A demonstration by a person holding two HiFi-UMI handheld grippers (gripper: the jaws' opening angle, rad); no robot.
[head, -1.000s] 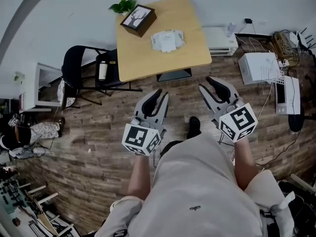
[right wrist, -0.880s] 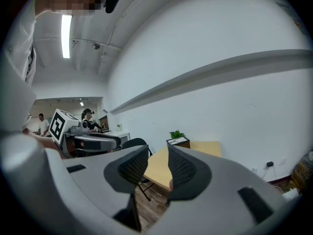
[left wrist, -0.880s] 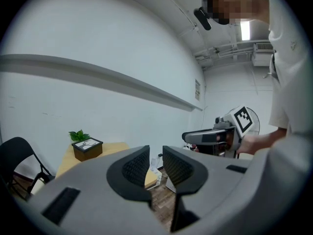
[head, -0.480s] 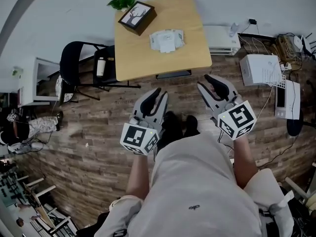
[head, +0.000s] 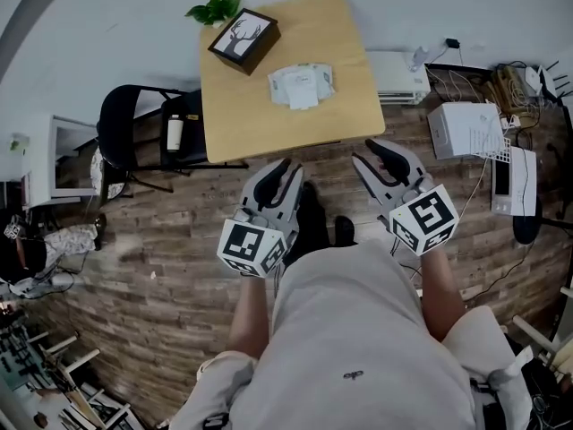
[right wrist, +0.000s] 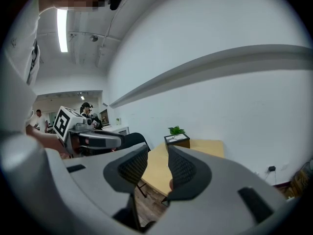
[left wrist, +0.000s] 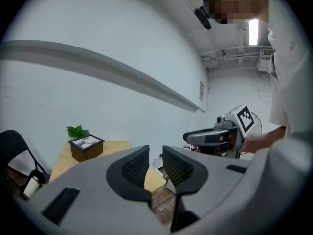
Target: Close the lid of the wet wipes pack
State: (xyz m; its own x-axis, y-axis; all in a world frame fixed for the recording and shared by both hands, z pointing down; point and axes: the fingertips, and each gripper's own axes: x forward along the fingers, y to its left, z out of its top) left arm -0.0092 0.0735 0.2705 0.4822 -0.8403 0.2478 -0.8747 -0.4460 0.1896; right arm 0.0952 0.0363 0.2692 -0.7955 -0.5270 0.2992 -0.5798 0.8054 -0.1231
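1. Left gripper [head: 288,170], right gripper [head: 369,155]: jaws slightly spread, nothing between; both short of the wooden table [head: 269,124], apparently approaching.
2. Wet wipes pack [head: 301,84]: on table's far half, near deer-picture box [head: 243,36].
3. Clearance: table's near half bare; chair [head: 125,119] at its left.

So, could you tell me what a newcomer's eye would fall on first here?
Two open, empty grippers with marker cubes fill the head view's middle, the left gripper and right gripper side by side above the plank floor. Beyond them stands a pale wooden table bearing the wet wipes pack near its centre and a deer-picture box at a far corner.
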